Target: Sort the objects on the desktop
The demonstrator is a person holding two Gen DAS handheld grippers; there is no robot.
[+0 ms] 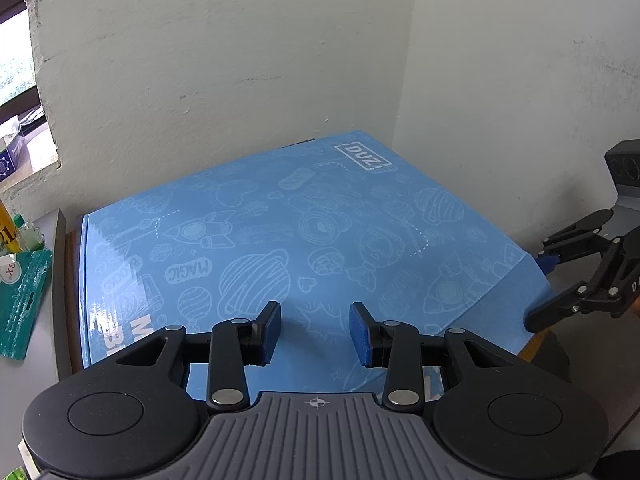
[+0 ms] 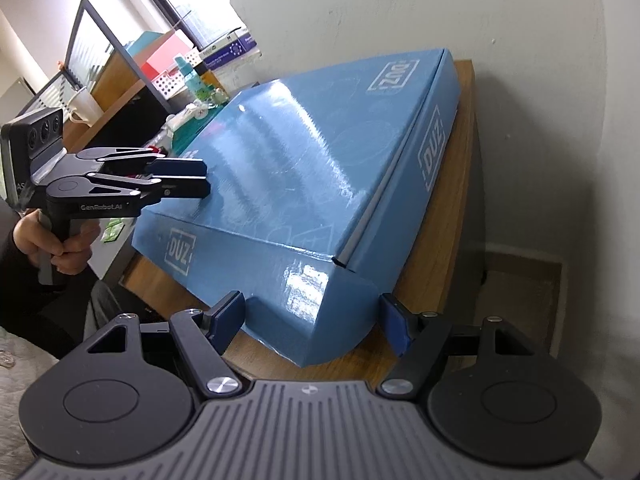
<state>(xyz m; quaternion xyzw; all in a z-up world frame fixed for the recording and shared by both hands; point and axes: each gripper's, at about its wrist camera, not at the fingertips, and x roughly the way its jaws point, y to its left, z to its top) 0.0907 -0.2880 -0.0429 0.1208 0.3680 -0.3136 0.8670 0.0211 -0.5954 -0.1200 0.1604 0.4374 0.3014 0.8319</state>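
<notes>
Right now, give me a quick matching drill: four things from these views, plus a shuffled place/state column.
Things:
1. left tongs
2. right tongs
3. blue box
4. green packet

Place/state:
A. lies on the wooden desktop by the wall
B. open, over the box lid
C. on the surface left of the box
D. open, pads either side of the box's near corner

Pairs: 1-B, 2-D, 3-A, 4-C
</notes>
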